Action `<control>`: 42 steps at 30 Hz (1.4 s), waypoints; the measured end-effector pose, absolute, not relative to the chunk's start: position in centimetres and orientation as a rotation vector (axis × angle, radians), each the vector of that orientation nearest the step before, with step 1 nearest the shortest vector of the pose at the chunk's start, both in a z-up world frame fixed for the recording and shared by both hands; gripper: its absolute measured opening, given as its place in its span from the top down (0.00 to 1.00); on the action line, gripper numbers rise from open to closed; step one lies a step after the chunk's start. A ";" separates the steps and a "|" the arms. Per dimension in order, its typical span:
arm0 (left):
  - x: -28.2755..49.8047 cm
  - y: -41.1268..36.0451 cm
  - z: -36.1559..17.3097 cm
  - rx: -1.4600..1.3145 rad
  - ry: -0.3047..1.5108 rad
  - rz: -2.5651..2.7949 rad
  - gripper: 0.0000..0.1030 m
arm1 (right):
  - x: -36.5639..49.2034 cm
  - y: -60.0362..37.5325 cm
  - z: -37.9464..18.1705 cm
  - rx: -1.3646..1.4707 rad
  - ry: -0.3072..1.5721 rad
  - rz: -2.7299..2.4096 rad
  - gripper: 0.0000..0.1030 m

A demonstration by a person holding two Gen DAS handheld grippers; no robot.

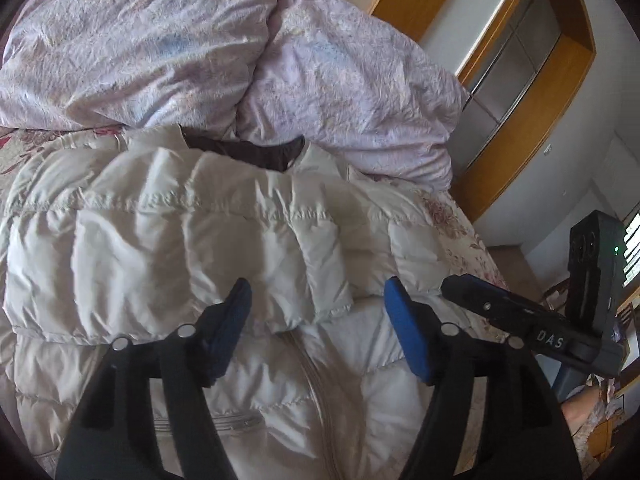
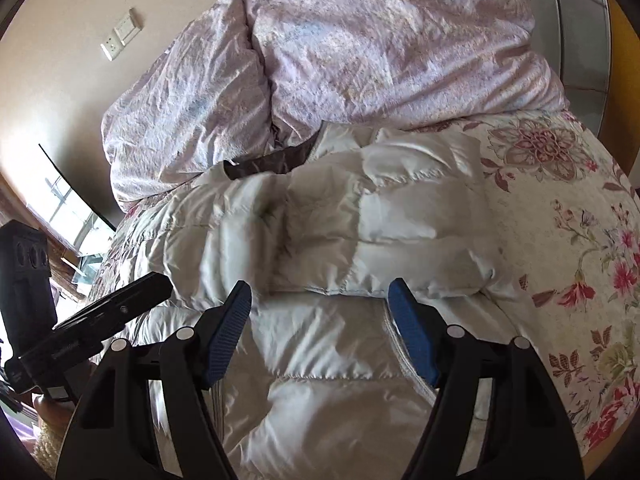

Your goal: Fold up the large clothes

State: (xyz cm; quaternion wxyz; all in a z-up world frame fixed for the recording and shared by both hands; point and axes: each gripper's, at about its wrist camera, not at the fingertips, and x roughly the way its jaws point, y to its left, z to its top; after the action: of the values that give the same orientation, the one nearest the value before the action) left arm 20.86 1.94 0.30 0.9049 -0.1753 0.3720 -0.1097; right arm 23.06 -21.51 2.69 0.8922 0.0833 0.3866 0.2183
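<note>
Your white puffer jacket (image 1: pixel 208 240) lies front-up across the floral bedspread (image 2: pixel 568 216), zipper running toward you, dark-lined collar (image 1: pixel 244 152) at the far end against the rumpled lilac duvet (image 1: pixel 160 40). Both sleeves look already folded in across the chest, their cuffs meeting near the middle above the zipper, so judging from this, the lengthwise fold of the body is what remains. The main risk is the slick, puffy fabric: if you pinch only the top layer of a sleeve, the padding can slide out of the pads, or the sleeve will lift alone and undo the fold. Grabbing too shallow a bite at the hem could do the same, and dragging instead of lifting may pull the whole jacket toward the duvet and skew it. Your two tools are also close together near the middle, so a careless swing could knock one into the other. Your left gripper (image 1: pixel 320 304) hangs over the cuff edge of the folded sleeve, pointing steeply down and toward the collar, its blue pads spread with nothing between them but air above the fabric. Your right gripper (image 2: pixel 320 300) hovers likewise over the near edge of the right sleeve, tilted downward, jaws apart and gripping nothing.
</note>
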 end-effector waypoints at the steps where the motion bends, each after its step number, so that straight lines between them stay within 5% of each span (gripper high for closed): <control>1: 20.4 3.2 0.9 -0.372 0.737 -0.197 0.29 | 23.0 -20.5 3.0 0.156 0.785 0.480 0.39; 10: 19.7 12.5 1.2 -0.239 0.715 0.191 0.29 | 25.6 -9.6 1.4 -0.075 0.746 0.635 0.62; 20: 22.4 15.2 -5.3 -0.173 0.888 0.272 0.29 | 31.3 -7.4 -4.4 -0.116 0.907 0.535 0.67; 27: 21.9 15.4 -5.2 -0.187 0.891 0.262 0.29 | 32.0 -8.9 -4.3 -0.008 0.967 0.583 0.66; 30: 18.9 16.6 -3.3 -0.276 0.859 0.132 0.29 | 30.7 -13.4 -2.5 0.172 1.009 0.663 0.51; 32: 16.1 17.9 -2.0 -0.309 0.836 0.058 0.25 | 28.9 -18.0 -1.0 0.271 0.998 0.700 0.20; 42: 2.8 25.8 -3.5 -0.453 0.899 -0.017 0.22 | 18.0 -38.6 -3.1 0.336 1.105 0.553 0.14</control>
State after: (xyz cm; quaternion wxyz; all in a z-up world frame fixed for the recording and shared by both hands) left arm 2.78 25.79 -3.50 0.8760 -0.2170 0.4306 -0.0083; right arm 18.01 -38.61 -3.10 0.8020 0.1566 0.5155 0.2578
